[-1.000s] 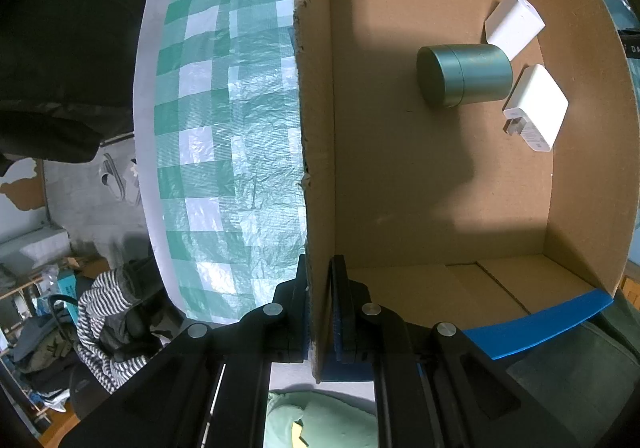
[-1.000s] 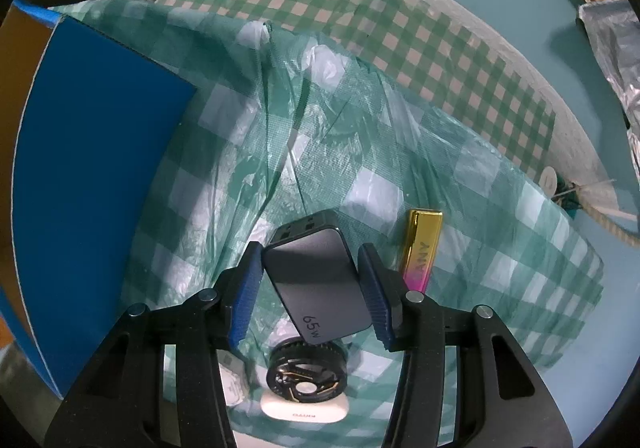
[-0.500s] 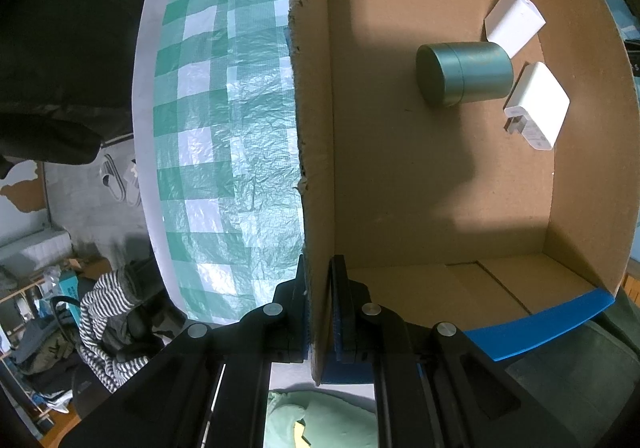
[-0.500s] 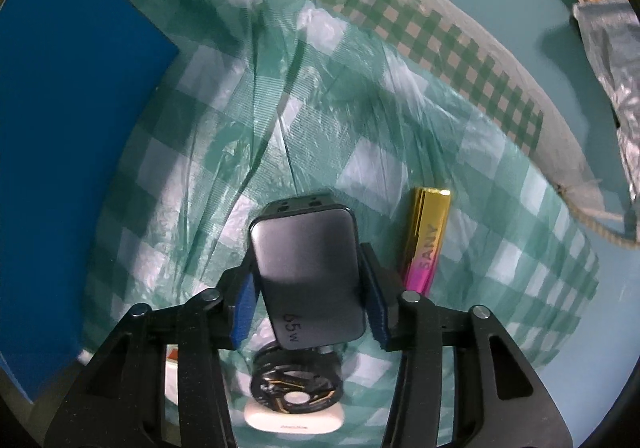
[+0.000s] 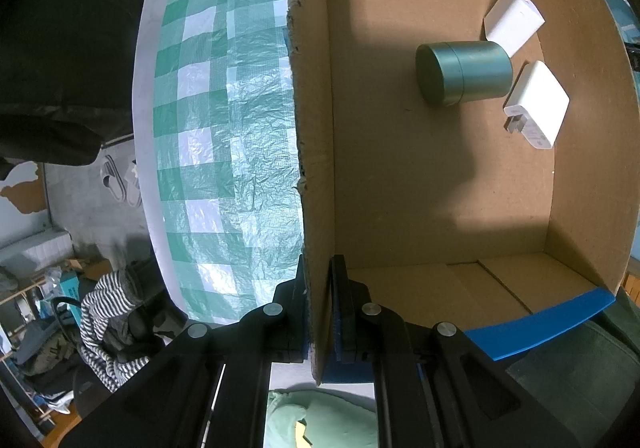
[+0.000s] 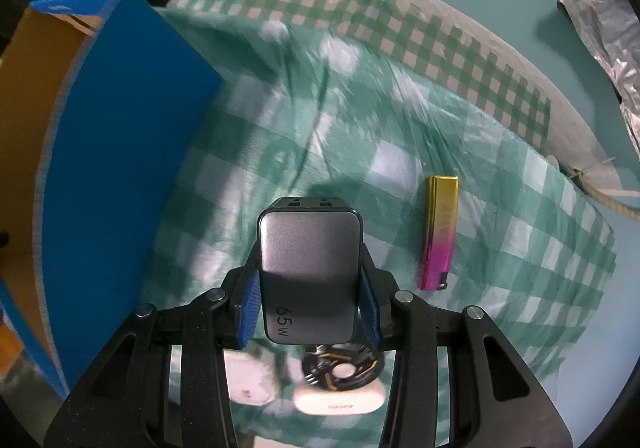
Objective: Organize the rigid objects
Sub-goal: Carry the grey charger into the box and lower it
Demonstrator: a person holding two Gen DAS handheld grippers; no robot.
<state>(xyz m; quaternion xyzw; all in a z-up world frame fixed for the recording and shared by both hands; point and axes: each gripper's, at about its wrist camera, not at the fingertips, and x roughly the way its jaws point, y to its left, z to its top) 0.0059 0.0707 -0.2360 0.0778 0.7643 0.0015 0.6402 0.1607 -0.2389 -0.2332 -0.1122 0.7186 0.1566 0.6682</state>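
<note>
My left gripper [image 5: 320,312] is shut on the side wall of the cardboard box [image 5: 316,168]. Inside the box lie a green cylindrical tin [image 5: 464,78], a white plug charger [image 5: 538,104] and a white block [image 5: 514,19]. My right gripper [image 6: 310,288] is shut on a dark grey 65W charger [image 6: 310,268] and holds it above the checked cloth [image 6: 400,176]. The blue outside of the box [image 6: 120,152] stands to the left. A gold-and-pink lighter [image 6: 438,232] lies on the cloth to the right.
Under my right gripper lie a white object with a black ring part [image 6: 340,388] and a small white round thing [image 6: 250,384]. The cloth is rumpled. A foil bag [image 6: 604,48] lies at the far right. The table edge [image 5: 140,128] runs at the left, with floor clutter below.
My right gripper has lifted the grey charger higher off the cloth and turned so the open box top shows at left. The left gripper and the box have stayed still.
</note>
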